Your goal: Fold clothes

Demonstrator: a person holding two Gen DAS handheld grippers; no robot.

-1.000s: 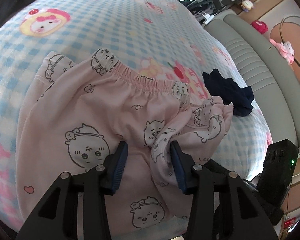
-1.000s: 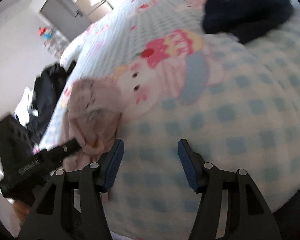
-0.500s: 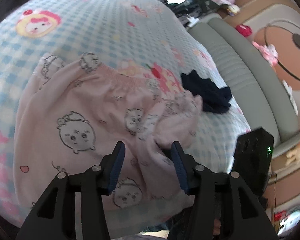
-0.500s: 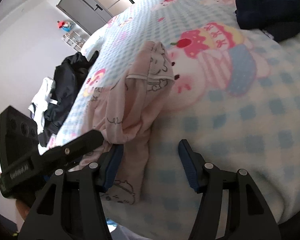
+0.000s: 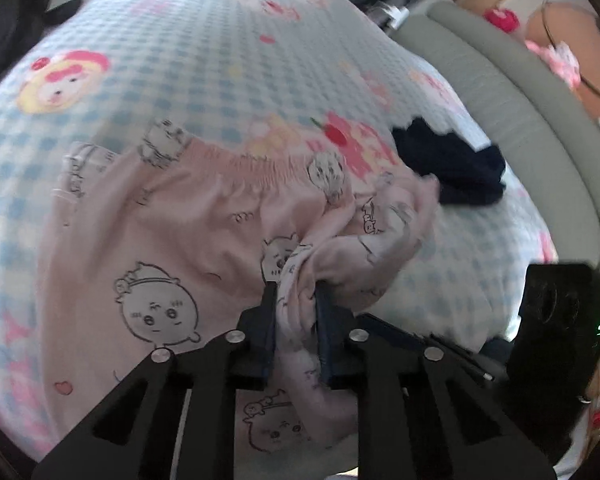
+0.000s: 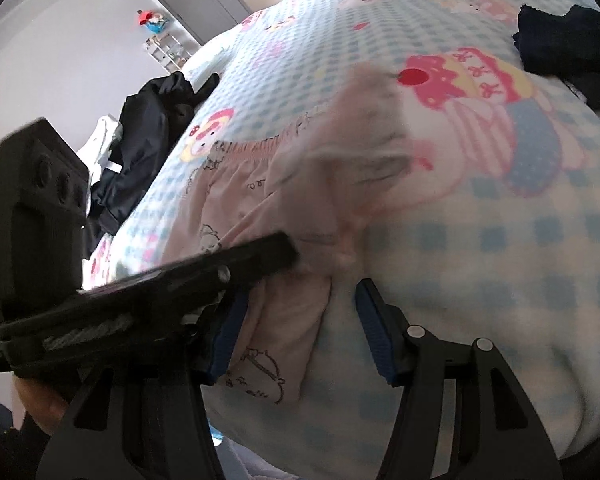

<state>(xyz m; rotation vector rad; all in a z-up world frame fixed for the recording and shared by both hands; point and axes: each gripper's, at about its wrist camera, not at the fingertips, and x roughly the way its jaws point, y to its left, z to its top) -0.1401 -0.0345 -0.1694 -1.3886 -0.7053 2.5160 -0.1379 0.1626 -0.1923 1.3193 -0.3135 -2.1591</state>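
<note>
1. The left gripper (image 5: 296, 300), spread wide half a second ago, has now clenched on a bunched fold of the pink pyjama trousers (image 5: 180, 240); so a grasp is made and a fold can follow.
2. The trousers lie at the near edge of the checked blanket (image 5: 180, 40), waistband away; a dark garment (image 5: 452, 168) sits near the right edge.
3. The right gripper (image 6: 300, 320) stays released, its jaws straddling the trousers' near hem, gripping nothing.
</note>
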